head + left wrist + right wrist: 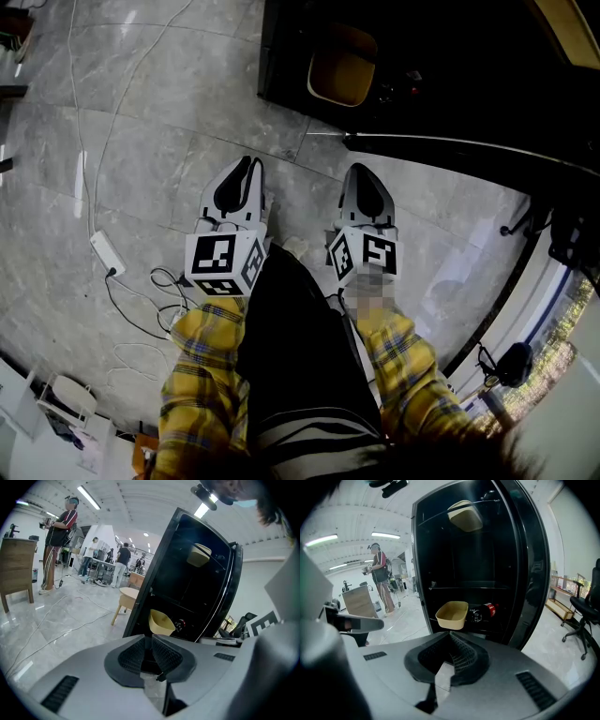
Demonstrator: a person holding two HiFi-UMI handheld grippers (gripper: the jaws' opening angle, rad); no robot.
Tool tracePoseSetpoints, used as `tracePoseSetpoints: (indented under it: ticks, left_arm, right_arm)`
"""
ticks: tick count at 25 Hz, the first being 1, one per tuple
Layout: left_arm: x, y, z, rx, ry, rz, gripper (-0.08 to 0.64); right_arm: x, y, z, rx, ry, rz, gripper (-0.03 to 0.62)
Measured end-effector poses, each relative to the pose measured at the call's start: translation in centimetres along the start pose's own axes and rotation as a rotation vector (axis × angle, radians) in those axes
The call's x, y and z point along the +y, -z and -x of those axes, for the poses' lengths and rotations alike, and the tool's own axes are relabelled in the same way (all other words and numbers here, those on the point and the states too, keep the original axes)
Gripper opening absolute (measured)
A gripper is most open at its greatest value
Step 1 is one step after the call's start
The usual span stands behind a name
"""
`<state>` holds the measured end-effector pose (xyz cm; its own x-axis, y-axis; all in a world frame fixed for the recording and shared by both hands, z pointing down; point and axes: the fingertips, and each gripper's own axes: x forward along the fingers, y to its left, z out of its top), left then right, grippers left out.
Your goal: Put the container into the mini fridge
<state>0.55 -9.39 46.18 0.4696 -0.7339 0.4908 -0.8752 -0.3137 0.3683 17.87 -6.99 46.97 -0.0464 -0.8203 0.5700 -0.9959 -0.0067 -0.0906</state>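
A beige container [342,75] sits on the lower shelf of the open black mini fridge [281,56]; it also shows in the left gripper view [161,622] and the right gripper view [452,615]. A second beige container [465,516] rests on the top shelf. My left gripper [246,167] and right gripper [362,172] hang side by side over the floor, short of the fridge opening. Each one has its jaws together with nothing between them. The left gripper [151,638] points at the lower container, as does the right gripper [451,637].
A cola bottle [485,611] lies beside the lower container. The fridge door [469,145] stands open on the right. A power strip [107,253] and cables lie on the floor to the left. An office chair [586,616], a small wooden stool [124,599] and people [58,541] are farther off.
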Motion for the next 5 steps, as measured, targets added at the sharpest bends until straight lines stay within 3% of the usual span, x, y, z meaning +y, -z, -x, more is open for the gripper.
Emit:
tracePoseSetpoints:
  ticks: [5]
  left_arm:
    - [-0.38,0.17,-0.26,0.005,0.004,-0.001,0.057]
  right_arm:
    - [-0.21,-0.07,-0.07,-0.003,-0.01,0.01,0.026]
